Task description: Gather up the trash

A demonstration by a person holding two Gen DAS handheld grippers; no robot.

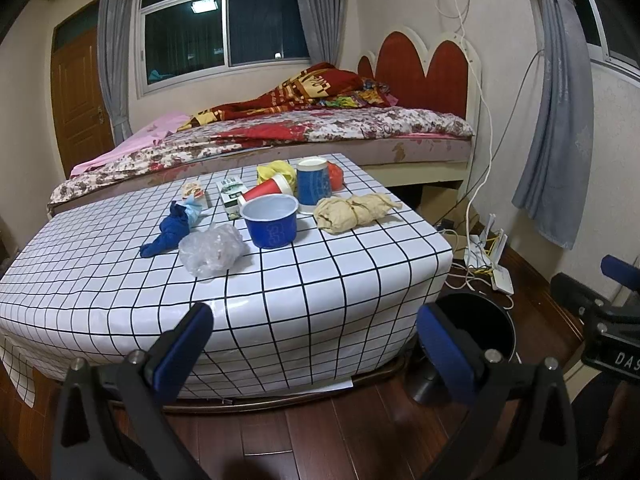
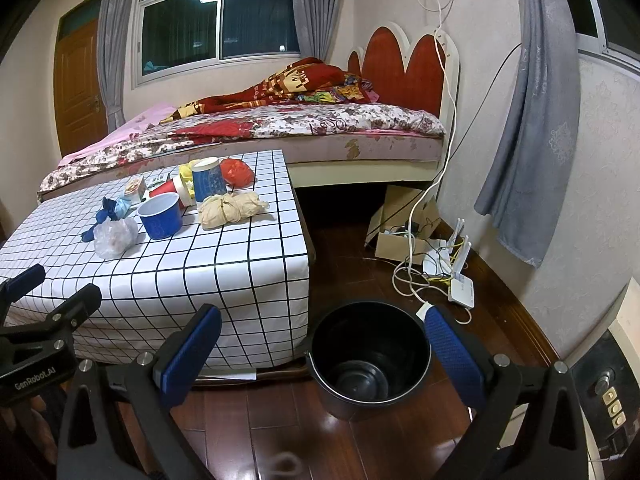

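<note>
**Both claws spread, trash on the surface, bin on the floor**

I see my left claw [image 1: 316, 332] spread wide with nothing between its blue pads, held low in front of the near edge of the surface [image 1: 120, 280], a low table under a white cloth with a black grid. My right claw [image 2: 324, 340] is spread too and holds nothing; the black bin [image 2: 370, 360] shows between its pads, standing upright on the wooden floor [image 2: 360, 448] just beside the surface's corner.

The trash sits in a cluster at about 12 o'clock from my left claw. Nearest me is a clear bag [image 1: 210, 250], crumpled. At 11 o'clock of it lies a blue rag [image 1: 170, 232], touching it or nearly so. At 2 o'clock of the bag stands a blue bowl [image 1: 270, 220], upright and open. Right of the bowl, at 3 o'clock, lies a tan wad [image 1: 352, 208]. Behind the bowl a red cup [image 1: 266, 190] lies on its side, and a tall blue cup [image 1: 314, 184] stands upright beside it. A yellow bag [image 1: 276, 172] and a red bag [image 1: 336, 176] sit behind the cups. A small carton [image 1: 230, 194] lies at 10 o'clock of the bowl.

A bed [image 1: 320, 128] runs behind the surface.
</note>
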